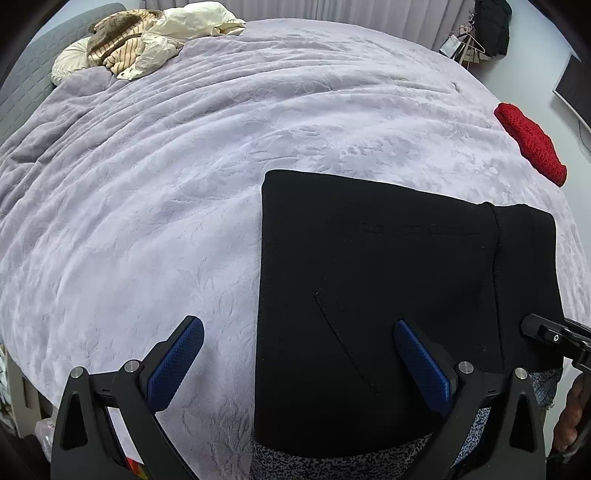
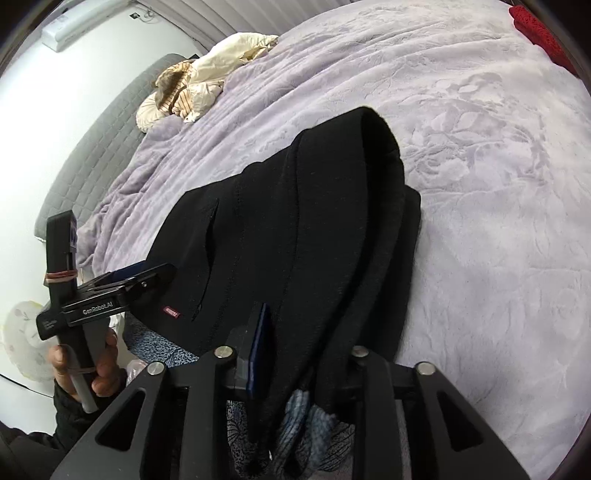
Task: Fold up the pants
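Black pants (image 1: 388, 295) lie folded on the lavender bedspread (image 1: 147, 203), near edge. Left gripper (image 1: 295, 365) spread wide, empty, above them. Right gripper (image 2: 295, 354) pinches their raised right-hand fold.

Black pants (image 1: 388, 295), folded, on bed

Left wrist view: set low at the near edge of the bed (image 1: 184, 166), facing across it toward the curtain, close above the folded black pants (image 1: 369, 295) in the lower right of the frame.
Right wrist view: tilted, closer still, the pants (image 2: 295, 221) filling the centre.
Shared: pants, lilac bed cover, cream bedding pile (image 1: 147, 40) (image 2: 207, 77), red knit item (image 1: 532, 142) (image 2: 539, 33).
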